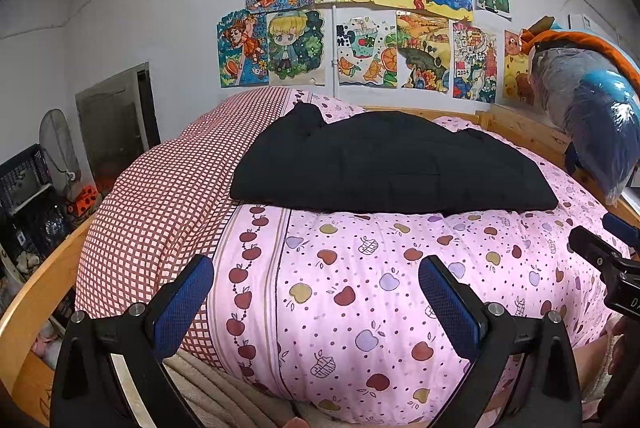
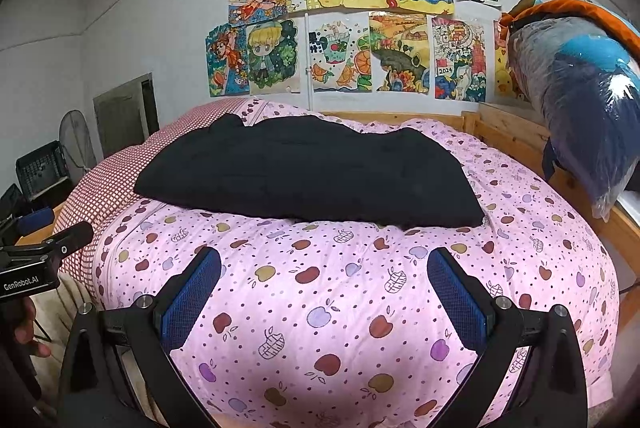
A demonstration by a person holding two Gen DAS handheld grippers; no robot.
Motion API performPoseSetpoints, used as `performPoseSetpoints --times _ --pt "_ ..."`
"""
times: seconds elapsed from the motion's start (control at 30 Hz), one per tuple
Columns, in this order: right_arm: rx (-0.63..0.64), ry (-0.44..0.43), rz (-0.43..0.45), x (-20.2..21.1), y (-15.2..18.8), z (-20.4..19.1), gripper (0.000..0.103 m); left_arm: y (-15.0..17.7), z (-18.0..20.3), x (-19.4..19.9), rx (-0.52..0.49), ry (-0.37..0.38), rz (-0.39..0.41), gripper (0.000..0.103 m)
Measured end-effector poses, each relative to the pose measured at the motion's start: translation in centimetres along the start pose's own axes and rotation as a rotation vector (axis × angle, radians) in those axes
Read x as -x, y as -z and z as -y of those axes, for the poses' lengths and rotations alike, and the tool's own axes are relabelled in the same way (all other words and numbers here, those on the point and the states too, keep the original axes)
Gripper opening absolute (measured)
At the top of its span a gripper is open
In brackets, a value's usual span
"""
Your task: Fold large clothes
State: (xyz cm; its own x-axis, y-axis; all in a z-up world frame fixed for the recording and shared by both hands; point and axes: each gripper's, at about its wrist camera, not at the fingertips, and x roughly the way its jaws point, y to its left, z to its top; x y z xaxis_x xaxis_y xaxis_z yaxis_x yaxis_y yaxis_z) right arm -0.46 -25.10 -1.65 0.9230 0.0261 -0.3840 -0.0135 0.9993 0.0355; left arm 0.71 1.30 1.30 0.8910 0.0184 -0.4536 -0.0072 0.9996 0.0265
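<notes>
A large black garment [image 1: 384,164] lies folded in a flat rectangle on the pink apple-print quilt [image 1: 360,288], toward the far side of the bed. It also shows in the right wrist view [image 2: 312,176] on the same quilt [image 2: 340,308]. My left gripper [image 1: 316,268] is open and empty, held above the quilt well short of the garment. My right gripper [image 2: 324,260] is open and empty too, a little short of the garment's near edge. Each gripper shows at the edge of the other's view: the right one [image 1: 608,260], the left one [image 2: 44,248].
A red checked quilt [image 1: 168,188] lies left of the garment. A wooden bed frame [image 1: 516,124] runs along the back and right. A plastic-wrapped blue and orange bundle [image 1: 592,108] sits on the right rail. Crates and a fan [image 1: 60,148] stand left.
</notes>
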Motion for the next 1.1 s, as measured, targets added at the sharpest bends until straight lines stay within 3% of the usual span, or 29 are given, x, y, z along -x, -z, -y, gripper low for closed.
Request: performPoseSetpoints --times 1.1 --pt "-0.003 -0.002 0.0 -0.01 0.03 -0.13 0.101 -0.04 -0.13 0.19 0.005 0.005 0.001 0.103"
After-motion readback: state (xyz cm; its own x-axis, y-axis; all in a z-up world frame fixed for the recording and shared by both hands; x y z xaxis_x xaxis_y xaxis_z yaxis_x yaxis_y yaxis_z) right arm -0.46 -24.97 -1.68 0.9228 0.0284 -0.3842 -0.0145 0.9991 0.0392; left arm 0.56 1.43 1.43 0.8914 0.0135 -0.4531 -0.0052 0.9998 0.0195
